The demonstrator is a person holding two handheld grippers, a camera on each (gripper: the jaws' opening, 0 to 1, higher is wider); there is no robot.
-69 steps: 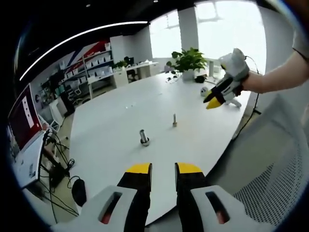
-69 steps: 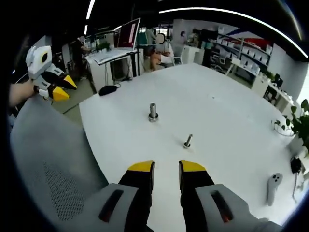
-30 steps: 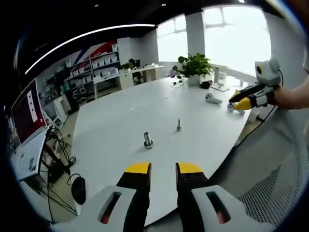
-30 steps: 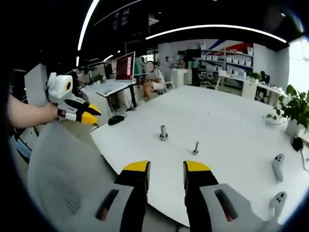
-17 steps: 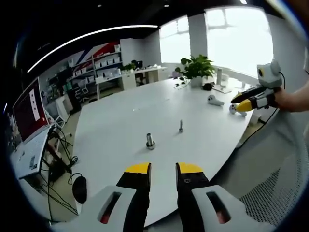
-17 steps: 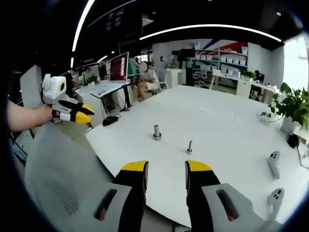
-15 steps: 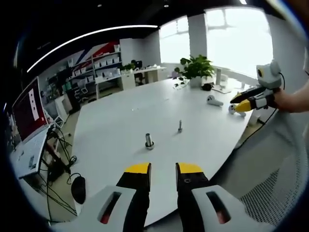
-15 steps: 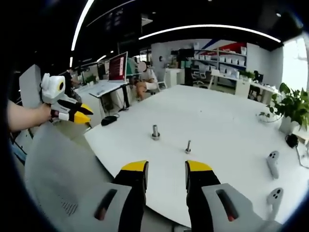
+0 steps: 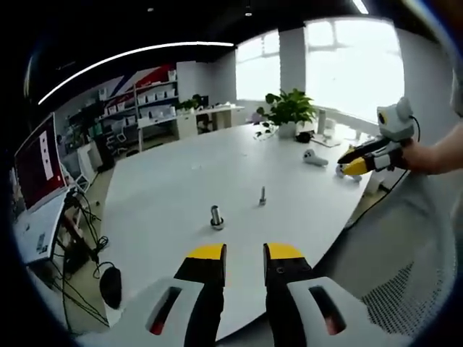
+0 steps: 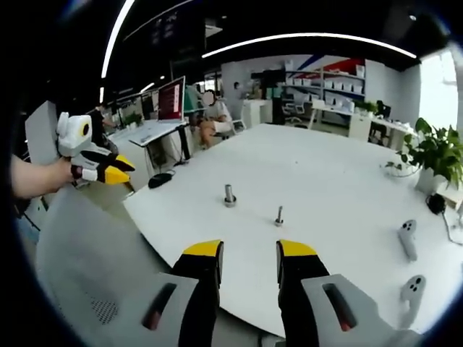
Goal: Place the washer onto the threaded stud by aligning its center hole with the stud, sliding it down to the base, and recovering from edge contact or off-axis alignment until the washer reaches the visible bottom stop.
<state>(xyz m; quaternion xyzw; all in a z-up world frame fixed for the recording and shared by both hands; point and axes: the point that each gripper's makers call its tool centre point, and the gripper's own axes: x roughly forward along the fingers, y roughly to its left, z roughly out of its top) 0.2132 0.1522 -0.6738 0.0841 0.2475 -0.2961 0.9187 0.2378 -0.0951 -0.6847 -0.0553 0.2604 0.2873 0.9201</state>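
We hold both tools back from the white bench (image 10: 340, 181), above its near edge, with nothing yet picked up.

Going left to right in the right gripper view, the left hand-held gripper (image 10: 116, 168) hangs off the bench's edge over a grey mesh chair back (image 10: 87, 267). Its yellow tips look nearly together, but we cannot tell whether they are fully closed. Next comes the thicker metal post with a collar at its foot (image 10: 229, 195), which we take to be where the washer sits, though the washer itself is too small to make out. Just beside it to the right stands the slimmer threaded stud (image 10: 278, 215), upright and apart from the post. Our right hand-held gripper (image 10: 249, 250) rises at the bottom with its jaws parted and empty. Far right lie two white controllers (image 10: 407, 238).

In the left gripper view, the post (image 9: 216, 217) and stud (image 9: 262, 196) stand in the same order, and the left hand-held gripper's jaws sit apart with nothing between them (image 9: 244, 251).

For the step in hand, reaching for the washer, we judge it best to come in low and square, pinch the washer by its rim so the hole stays free, keep it level, and then center it over the stud's tip before lowering.
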